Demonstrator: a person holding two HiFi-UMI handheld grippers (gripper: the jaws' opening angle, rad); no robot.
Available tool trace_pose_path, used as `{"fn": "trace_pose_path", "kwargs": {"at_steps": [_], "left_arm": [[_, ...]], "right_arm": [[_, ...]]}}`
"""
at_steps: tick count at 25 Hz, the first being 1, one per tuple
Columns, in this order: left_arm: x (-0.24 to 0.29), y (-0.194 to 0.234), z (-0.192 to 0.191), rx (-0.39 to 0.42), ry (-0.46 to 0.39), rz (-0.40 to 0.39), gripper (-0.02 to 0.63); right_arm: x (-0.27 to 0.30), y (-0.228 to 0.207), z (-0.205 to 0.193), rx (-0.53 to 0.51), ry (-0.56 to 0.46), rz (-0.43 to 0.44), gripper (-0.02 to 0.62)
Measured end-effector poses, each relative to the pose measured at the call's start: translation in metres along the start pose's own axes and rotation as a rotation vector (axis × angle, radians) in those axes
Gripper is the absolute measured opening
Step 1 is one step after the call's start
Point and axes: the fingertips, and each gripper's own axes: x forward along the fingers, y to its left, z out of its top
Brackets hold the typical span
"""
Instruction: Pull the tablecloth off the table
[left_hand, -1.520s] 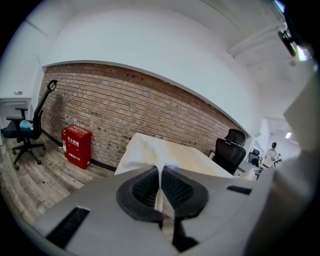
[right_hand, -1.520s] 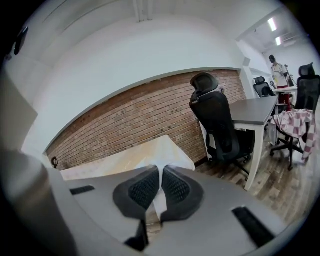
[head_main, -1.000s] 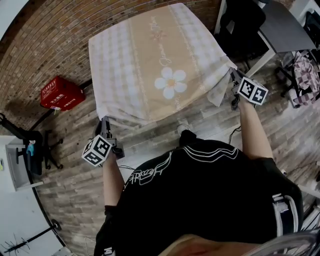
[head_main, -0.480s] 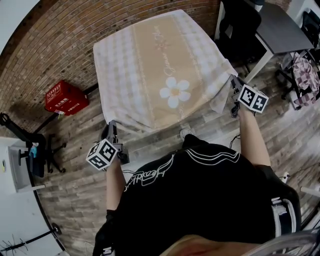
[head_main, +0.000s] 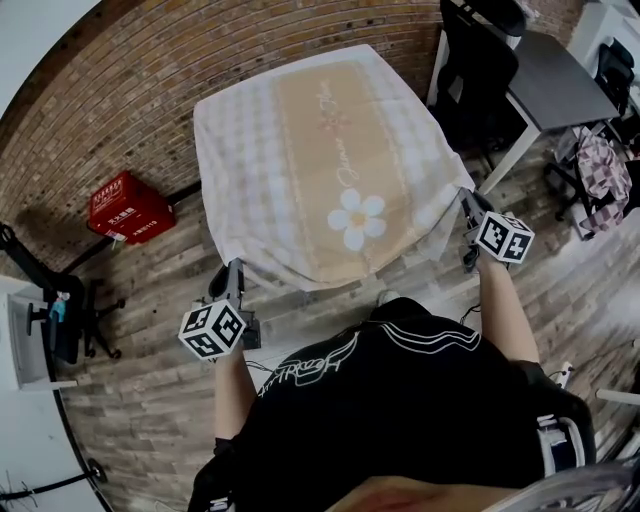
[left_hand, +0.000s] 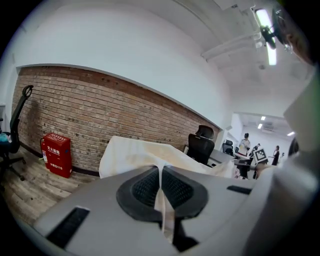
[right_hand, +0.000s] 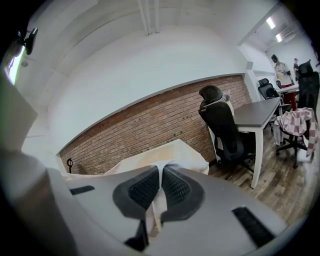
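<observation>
Item: tablecloth (head_main: 320, 170), checked, beige centre band, daisy print.
Location: draped over the whole table, which is hidden beneath it; brick wall on the far side, the person on the near side.
Left gripper (head_main: 236, 272): jaws together, clamped on the near-left corner; a strip of fabric runs between the pads (left_hand: 176, 189).
Right gripper (head_main: 465, 200): jaws together, pinching the near-right corner, with fabric pressed between the pads (right_hand: 176, 186).
Surroundings: red box (head_main: 128, 208) on the floor at left; black office chair (head_main: 478, 70) and grey desk (head_main: 560, 80) at right.
Stage, as judged: both near corners are secured, but the cloth is still fully on the table.
Risk one: only thin corner strips are held, so a sharp tug could slip them free.
Risk two: an uneven pull could skew the cloth and snag the far edge on a table corner.
Risk three: slack dropping near the person's feet could be trodden on.
</observation>
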Motion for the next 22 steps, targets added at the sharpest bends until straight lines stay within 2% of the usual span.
{"fn": "trace_pose_path", "kwargs": {"at_steps": [8,22], "left_arm": [[-0.009,-0.018,0.000,0.006,0.005,-0.032,0.005],[-0.049,-0.065,-0.011,-0.010,0.002,0.024,0.005]], "right_arm": [[-0.015,0.002,-0.008,0.021,0.020,0.025,-0.002],[-0.059,0.000,-0.008,0.008,0.051,0.112,-0.003]]}}
